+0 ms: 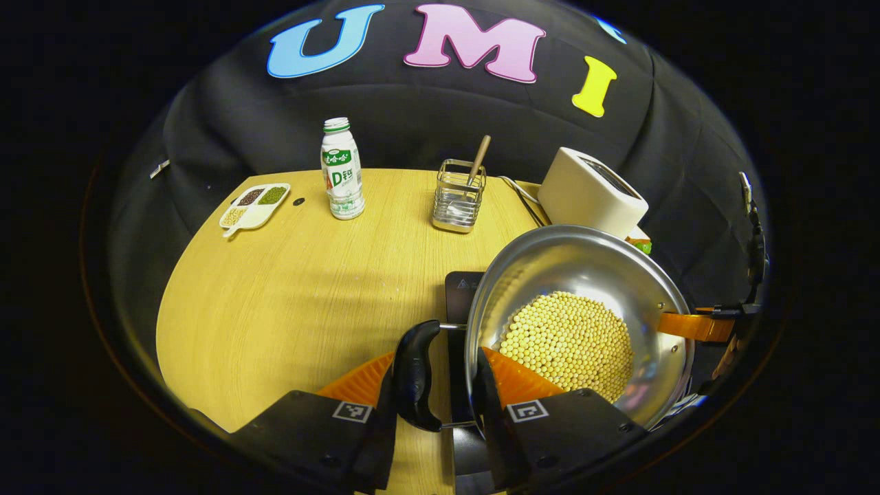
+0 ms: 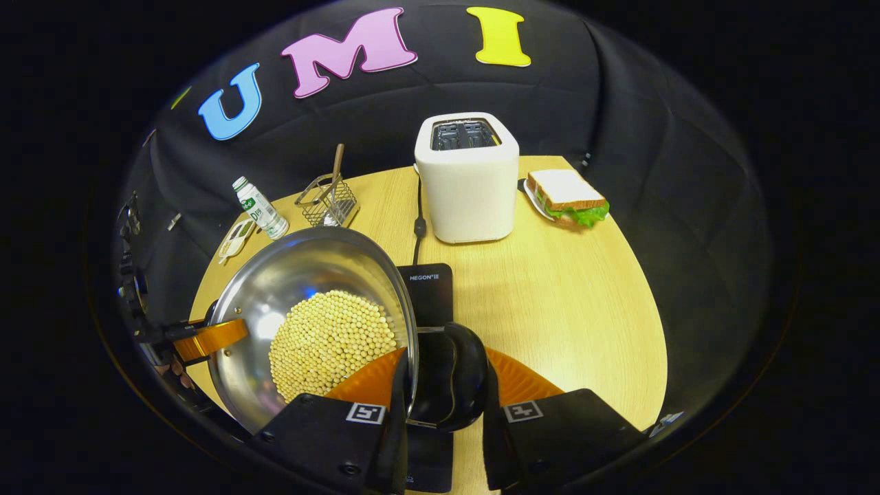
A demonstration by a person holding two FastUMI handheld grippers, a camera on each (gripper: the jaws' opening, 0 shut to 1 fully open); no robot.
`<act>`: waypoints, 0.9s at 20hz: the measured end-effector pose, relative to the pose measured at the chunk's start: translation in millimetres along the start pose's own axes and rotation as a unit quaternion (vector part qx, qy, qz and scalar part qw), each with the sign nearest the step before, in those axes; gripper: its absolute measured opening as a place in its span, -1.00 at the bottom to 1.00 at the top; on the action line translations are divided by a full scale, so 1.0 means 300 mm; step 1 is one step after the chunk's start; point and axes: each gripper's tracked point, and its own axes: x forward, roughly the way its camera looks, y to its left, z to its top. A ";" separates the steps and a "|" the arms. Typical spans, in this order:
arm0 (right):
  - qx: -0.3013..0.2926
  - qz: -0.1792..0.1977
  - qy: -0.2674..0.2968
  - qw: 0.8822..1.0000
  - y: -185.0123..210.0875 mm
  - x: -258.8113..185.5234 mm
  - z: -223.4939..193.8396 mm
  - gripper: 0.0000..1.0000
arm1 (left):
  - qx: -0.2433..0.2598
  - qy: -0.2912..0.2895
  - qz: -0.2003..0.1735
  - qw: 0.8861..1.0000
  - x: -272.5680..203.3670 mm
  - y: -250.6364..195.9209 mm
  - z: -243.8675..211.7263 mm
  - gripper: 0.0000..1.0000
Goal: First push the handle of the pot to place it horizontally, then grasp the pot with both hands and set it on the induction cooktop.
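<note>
Left hand-held gripper [image 1: 440,395]: clamped on one pot handle [image 1: 415,375]. Right hand-held gripper [image 2: 440,399]: clamped on the opposite handle [image 2: 450,375]. Pot [image 1: 577,323]: held above the induction cooktop [image 2: 430,292], not yet seated. Beans [image 1: 567,340]: heaped inside; uneven lowering would likely tilt the pot and spill them onto the table [image 1: 289,302].

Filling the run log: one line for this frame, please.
phase: two-handed carry | left gripper: shut on pot handle | right gripper: shut on other handle | pot: holds beans, above induction cooktop
</note>
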 end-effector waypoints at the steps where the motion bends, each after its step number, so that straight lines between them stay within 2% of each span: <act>1: 0.002 0.001 0.003 1.000 -0.003 0.004 -0.010 -0.06 | 0.002 0.002 0.002 1.000 0.002 -0.001 -0.008 0.13; 12: 0.013 0.008 -0.006 1.000 -0.025 0.014 -0.011 -0.02 | -0.005 -0.009 0.002 1.000 0.015 -0.011 -0.018 0.16; 18: 0.002 -0.009 -0.017 1.000 -0.041 0.011 -0.006 0.24 | 0.020 -0.015 0.013 1.000 -0.004 -0.010 -0.007 0.34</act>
